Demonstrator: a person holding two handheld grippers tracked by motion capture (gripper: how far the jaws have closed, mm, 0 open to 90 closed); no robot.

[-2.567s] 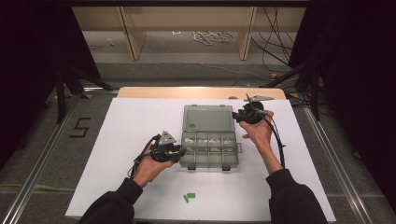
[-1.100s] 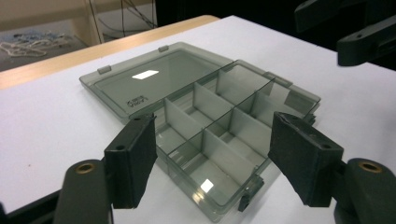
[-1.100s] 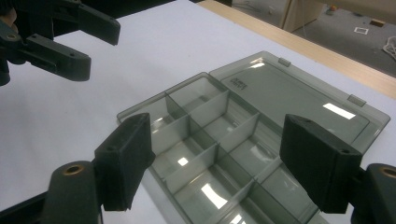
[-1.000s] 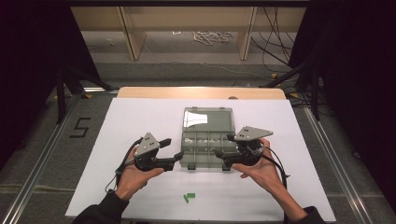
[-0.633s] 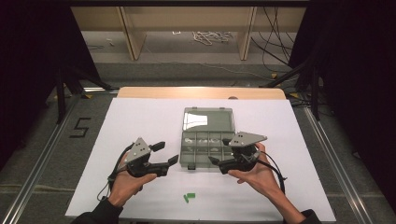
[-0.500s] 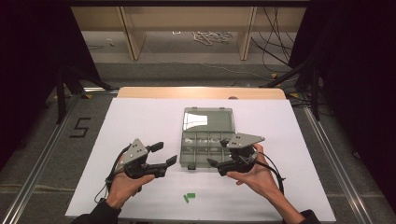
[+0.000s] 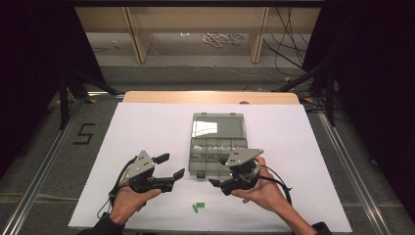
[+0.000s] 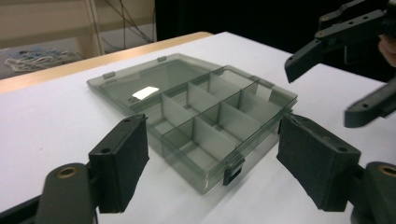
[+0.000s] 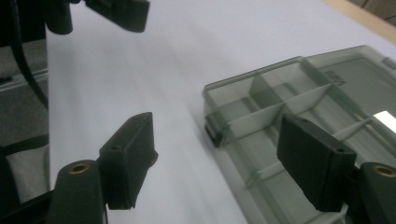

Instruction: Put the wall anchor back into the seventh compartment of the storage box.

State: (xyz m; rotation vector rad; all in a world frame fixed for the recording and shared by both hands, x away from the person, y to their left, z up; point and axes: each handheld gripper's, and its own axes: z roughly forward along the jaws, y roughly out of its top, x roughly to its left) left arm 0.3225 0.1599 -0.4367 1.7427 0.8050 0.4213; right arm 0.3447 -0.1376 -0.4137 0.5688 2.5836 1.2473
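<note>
A clear grey compartment box [image 7: 218, 155] lies open in the middle of the white table, its lid [image 7: 217, 126] flat behind it. The compartments look empty. My left gripper [image 7: 170, 165] is open, off the box's front left corner, jaws pointing right at it. My right gripper [image 7: 219, 172] is open at the box's front edge, pointing left. In the left gripper view the box [image 8: 205, 107] sits past the wide-spread left gripper [image 8: 217, 163], with the right gripper [image 8: 336, 51] at upper right. The right gripper view has the box's front corner [image 9: 261, 107] beyond the spread right gripper [image 9: 219, 158].
A small green piece [image 7: 197, 207] lies on the white sheet [image 7: 147, 127] near the front edge, between the two hands. A wooden strip [image 7: 210, 97] borders the table's far side. Shelving and cables stand on the floor behind. Dark curtains flank both sides.
Both hands have drawn back toward the near edge. The right gripper left the lid's far right corner and now points left, open. The box has stayed put.
</note>
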